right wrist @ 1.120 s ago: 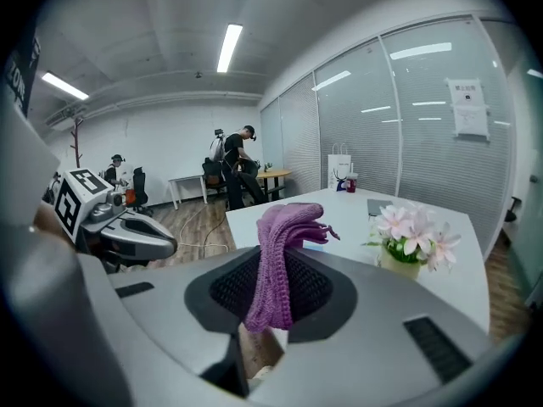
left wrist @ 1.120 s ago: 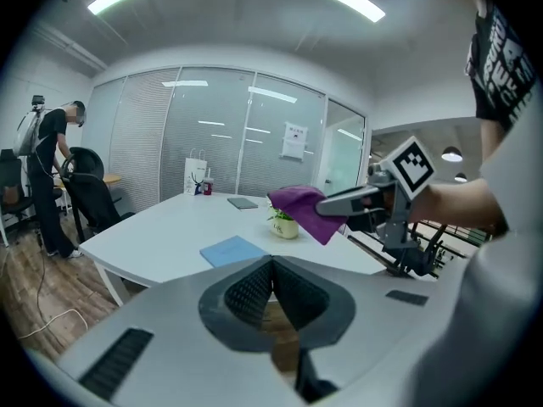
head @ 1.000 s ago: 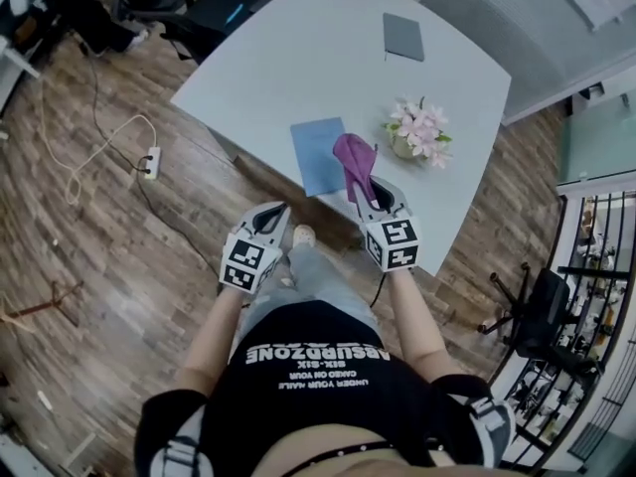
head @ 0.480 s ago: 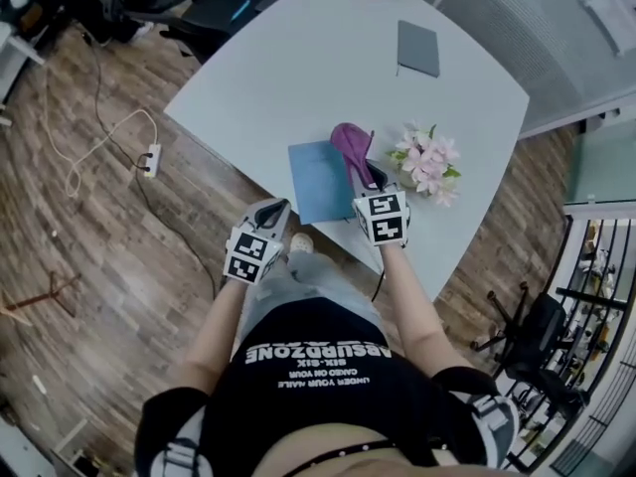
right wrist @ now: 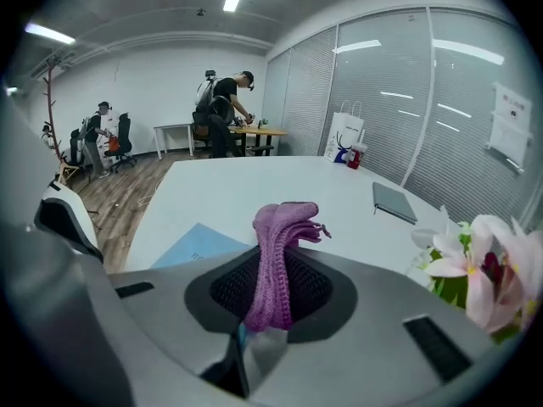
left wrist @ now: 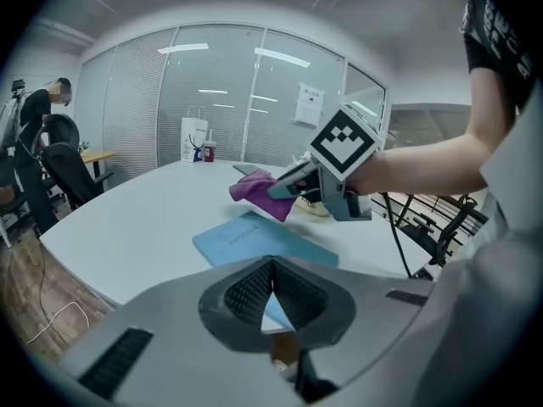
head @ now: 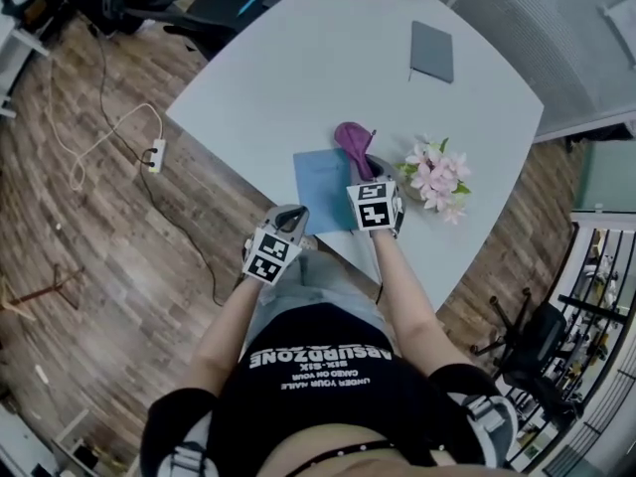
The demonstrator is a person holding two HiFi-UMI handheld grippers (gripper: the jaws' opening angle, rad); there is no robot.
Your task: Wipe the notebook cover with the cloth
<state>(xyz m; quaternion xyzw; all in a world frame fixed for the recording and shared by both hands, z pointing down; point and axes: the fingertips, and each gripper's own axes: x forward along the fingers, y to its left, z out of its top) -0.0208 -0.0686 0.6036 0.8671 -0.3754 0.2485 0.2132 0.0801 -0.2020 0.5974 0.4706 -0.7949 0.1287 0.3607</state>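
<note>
Head view, right gripper (head: 367,164) jaws clamping cloth (head: 353,139), left gripper (head: 289,213) jaws together, notebook (head: 316,189) pointing lengthwise away.

The notebook (head: 316,189) lay at the near edge of the table (head: 298,78), with the flowers (head: 437,175) just to its right. The cloth (head: 353,142) hung above the notebook's far right corner, and a second book (head: 432,52) lay well behind, toward the table's far right corner.
</note>
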